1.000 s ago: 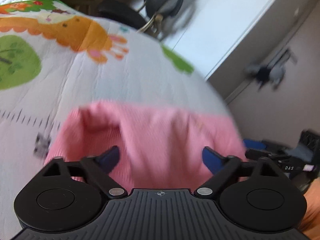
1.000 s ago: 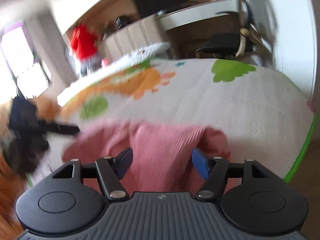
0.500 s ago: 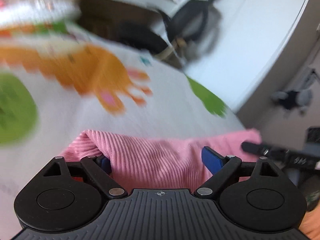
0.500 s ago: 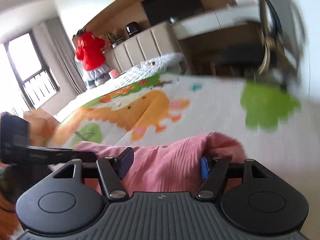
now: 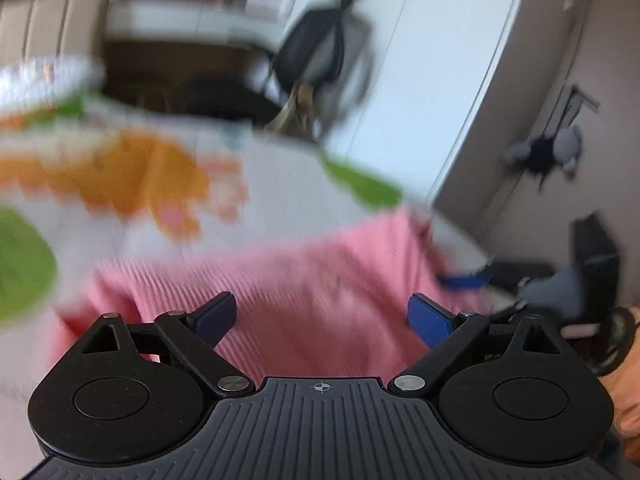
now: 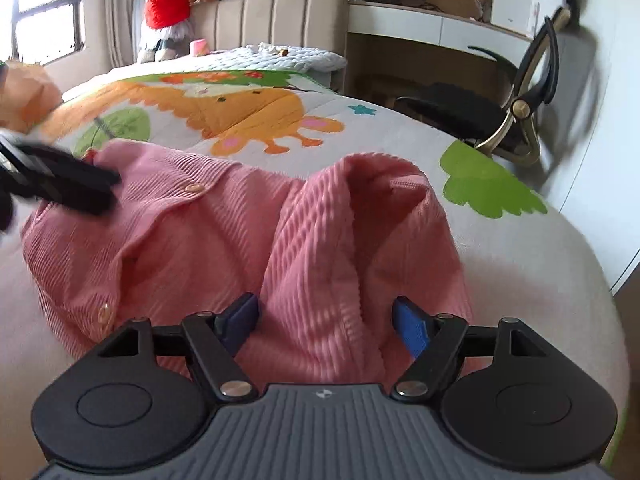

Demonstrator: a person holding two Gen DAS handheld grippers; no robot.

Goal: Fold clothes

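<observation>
Our pink top (image 6: 248, 232) lies bunched on the bed (image 6: 520, 264). Our right gripper (image 6: 326, 320) is opening, cloth between its jaws. Our left gripper (image 5: 322, 316) is wide open above the top, holding nothing.

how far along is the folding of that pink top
Early. The pink ribbed cardigan lies bunched on the cartoon bedspread, one side flopped over. The right gripper is opening astride a raised fold; the left gripper is open. Flattening and neat folds remain.
</observation>
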